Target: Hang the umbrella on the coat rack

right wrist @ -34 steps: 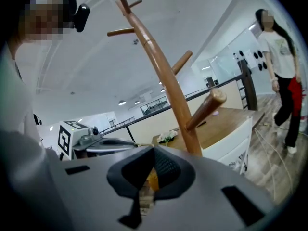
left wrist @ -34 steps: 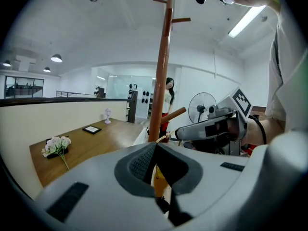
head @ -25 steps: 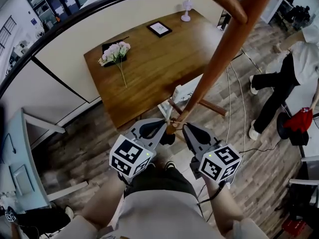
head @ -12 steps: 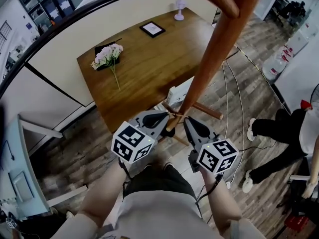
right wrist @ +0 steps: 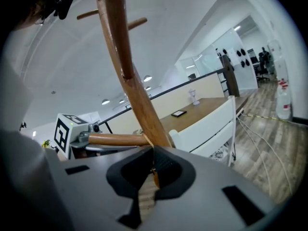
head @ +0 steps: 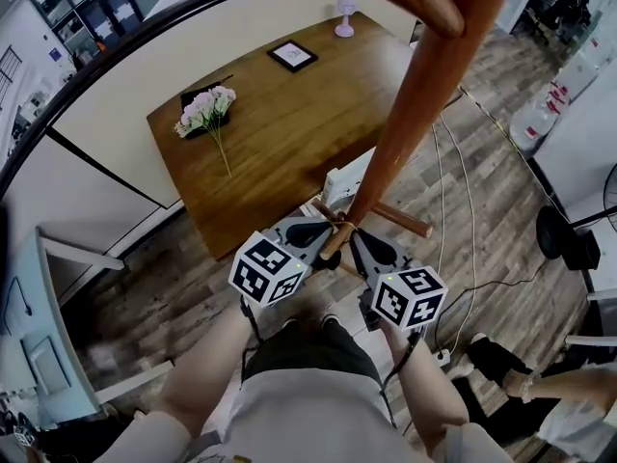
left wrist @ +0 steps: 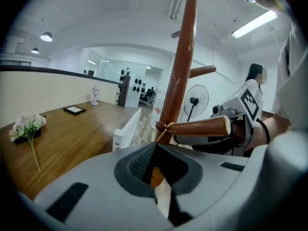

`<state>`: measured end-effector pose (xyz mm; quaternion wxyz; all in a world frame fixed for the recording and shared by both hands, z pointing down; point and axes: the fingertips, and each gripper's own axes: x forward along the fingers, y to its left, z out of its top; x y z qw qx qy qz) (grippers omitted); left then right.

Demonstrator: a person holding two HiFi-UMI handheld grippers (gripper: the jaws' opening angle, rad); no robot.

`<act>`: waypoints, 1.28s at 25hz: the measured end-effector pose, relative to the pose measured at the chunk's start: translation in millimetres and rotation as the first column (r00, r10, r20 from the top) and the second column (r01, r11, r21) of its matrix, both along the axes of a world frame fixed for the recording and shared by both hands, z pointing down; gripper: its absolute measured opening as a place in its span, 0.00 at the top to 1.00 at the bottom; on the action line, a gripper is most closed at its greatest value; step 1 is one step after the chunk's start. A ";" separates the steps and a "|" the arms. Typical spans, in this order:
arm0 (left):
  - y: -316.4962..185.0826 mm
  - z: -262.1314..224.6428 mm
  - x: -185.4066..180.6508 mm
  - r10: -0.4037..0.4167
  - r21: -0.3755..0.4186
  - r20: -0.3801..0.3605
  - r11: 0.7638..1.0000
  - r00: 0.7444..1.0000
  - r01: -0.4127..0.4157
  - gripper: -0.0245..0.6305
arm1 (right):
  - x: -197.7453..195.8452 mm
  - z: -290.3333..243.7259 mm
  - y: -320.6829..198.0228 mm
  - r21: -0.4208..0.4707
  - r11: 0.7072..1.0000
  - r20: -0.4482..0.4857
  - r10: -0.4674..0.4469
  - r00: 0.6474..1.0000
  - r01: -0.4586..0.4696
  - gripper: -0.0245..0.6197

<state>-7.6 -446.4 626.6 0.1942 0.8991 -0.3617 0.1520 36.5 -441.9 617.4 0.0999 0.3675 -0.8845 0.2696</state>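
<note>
The brown wooden cylinder that forms the umbrella's handle [head: 333, 242] sits just below the middle of the head view, between the two tongs. The rest of the umbrella is hidden beneath them. The left tongs [head: 323, 231] come in from the lower left and the right tongs [head: 353, 240] from the lower right, with their tips converging on the handle.

In the left gripper view the handle [left wrist: 197, 127] lies level to the right of centre. A thin yellowish cord [left wrist: 162, 133] is tied round its rounded far end. The cord runs down into the left tongs [left wrist: 155, 148], whose jaws are closed together on it.

In the right gripper view the handle [right wrist: 118, 139] lies level at centre left. The cord [right wrist: 147, 139] leads from it into the right tongs [right wrist: 153, 152], which are likewise pinched shut on it.

The tall reddish-brown wooden coat rack pole [head: 415, 95] slants from the upper right of the head view down to the tips of the tongs. It passes right behind the handle, and I cannot tell whether the two touch. The pole rises through the upper middle of both gripper views [left wrist: 180, 61] [right wrist: 130, 76].

At upper centre in the head view stands a brown wooden surface [head: 289, 143]. It carries a bunch of pale pink flowers [head: 207, 109] and a small dark picture frame [head: 293, 56].
</note>
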 end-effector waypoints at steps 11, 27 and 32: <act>5.9 -18.6 -22.4 -0.070 -0.036 -0.007 0.997 0.998 0.069 0.94 | 7.5 -34.9 7.7 0.038 0.999 -0.096 0.004 0.995 -0.001 0.89; 52.4 -181.1 -51.7 -0.126 0.187 0.070 0.976 0.990 0.111 0.95 | 6.7 -218.2 63.1 0.233 0.971 -0.049 -0.034 0.998 0.044 0.92; 64.6 -236.3 -60.7 -0.139 0.283 0.067 0.952 0.988 0.115 0.95 | 1.2 -276.3 75.3 0.324 0.944 -0.009 -0.054 0.999 0.054 0.94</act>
